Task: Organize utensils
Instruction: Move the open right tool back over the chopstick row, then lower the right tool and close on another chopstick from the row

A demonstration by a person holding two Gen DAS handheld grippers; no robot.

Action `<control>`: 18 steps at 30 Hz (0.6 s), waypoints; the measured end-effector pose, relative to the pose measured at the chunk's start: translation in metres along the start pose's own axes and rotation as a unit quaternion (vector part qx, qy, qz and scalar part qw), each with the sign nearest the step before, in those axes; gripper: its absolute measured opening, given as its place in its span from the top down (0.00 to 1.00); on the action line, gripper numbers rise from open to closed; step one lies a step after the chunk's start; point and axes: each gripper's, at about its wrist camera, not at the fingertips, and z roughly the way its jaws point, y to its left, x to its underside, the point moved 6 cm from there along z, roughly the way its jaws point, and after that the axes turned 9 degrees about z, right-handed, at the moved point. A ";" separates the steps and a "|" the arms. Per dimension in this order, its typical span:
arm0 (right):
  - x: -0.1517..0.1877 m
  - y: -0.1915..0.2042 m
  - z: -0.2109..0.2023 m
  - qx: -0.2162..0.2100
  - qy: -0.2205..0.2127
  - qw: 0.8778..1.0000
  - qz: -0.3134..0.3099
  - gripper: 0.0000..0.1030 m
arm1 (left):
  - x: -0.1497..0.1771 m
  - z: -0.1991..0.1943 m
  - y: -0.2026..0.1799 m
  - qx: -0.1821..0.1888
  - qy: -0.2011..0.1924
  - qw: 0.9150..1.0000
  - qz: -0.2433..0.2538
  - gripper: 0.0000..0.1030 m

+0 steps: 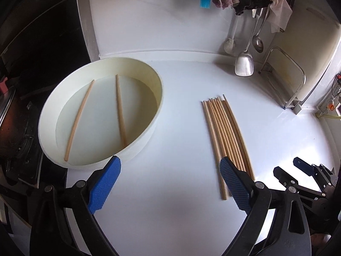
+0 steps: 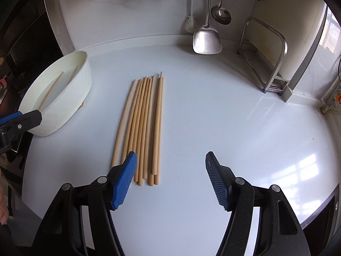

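Wooden chopsticks [image 2: 140,132] lie bundled side by side on the white surface [image 2: 234,117], tips toward the back wall. Two more chopsticks [image 1: 120,108] sit apart inside the white round tub [image 1: 102,153] to the left of the bundle. Left hand-held gripper [image 1: 169,166] wide open, holding nothing, hovering between tub and bundle. Right hand-held gripper [image 2: 171,162] also wide open and empty, its left finger over the bundle's near ends. Metal spatula [image 2: 205,38] and ladle [image 2: 221,15] hang at the back.
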 end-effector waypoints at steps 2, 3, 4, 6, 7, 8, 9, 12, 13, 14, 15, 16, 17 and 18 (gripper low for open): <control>-0.001 -0.008 0.007 0.001 0.000 1.000 0.001 0.38 | -0.002 0.003 -0.012 0.000 -0.008 1.000 0.001 0.08; -0.002 -0.012 0.010 -0.002 -0.002 1.000 0.004 0.38 | -0.003 0.005 -0.017 0.000 -0.011 1.000 0.000 0.08; -0.004 -0.014 0.014 -0.005 -0.003 1.000 0.007 0.38 | -0.004 0.009 -0.022 0.000 -0.013 1.000 0.000 0.08; -0.008 -0.018 0.022 -0.012 -0.010 1.000 0.013 0.38 | -0.004 0.016 -0.030 -0.003 -0.017 1.000 -0.001 0.08; -0.010 -0.018 0.026 -0.017 -0.012 1.000 0.015 0.38 | -0.004 0.021 -0.034 -0.006 -0.018 1.000 -0.002 0.08; -0.012 -0.018 0.031 -0.021 -0.016 1.000 0.016 0.38 | -0.003 0.026 -0.036 -0.007 -0.018 1.000 -0.004 0.08; -0.013 -0.019 0.037 -0.025 -0.018 0.999 0.017 0.38 | -0.002 0.031 -0.039 -0.009 -0.014 1.000 -0.008 0.08; -0.018 -0.019 0.054 -0.034 -0.025 0.999 0.013 0.38 | 0.002 0.041 -0.043 -0.007 -0.014 1.000 -0.024 0.08; -0.019 -0.019 0.059 -0.036 -0.028 0.999 0.012 0.38 | 0.004 0.044 -0.044 -0.007 -0.018 0.999 -0.029 0.08; -0.020 -0.018 0.064 -0.037 -0.031 0.999 0.011 0.38 | 0.005 0.047 -0.045 -0.007 -0.019 0.999 -0.031 0.08; -0.021 -0.018 0.068 -0.037 -0.032 0.999 0.011 0.38 | 0.006 0.050 -0.045 -0.009 -0.018 0.999 -0.033 0.08; -0.022 -0.018 0.073 -0.037 -0.031 0.999 0.011 0.38 | 0.007 0.054 -0.045 -0.010 -0.016 0.999 -0.034 0.08; -0.022 -0.017 0.077 -0.038 -0.030 0.999 0.010 0.38 | 0.008 0.057 -0.045 -0.012 -0.013 0.999 -0.032 0.08; -0.022 -0.017 0.080 -0.038 -0.030 0.999 0.010 0.38 | 0.009 0.060 -0.045 -0.016 -0.009 0.999 -0.029 0.08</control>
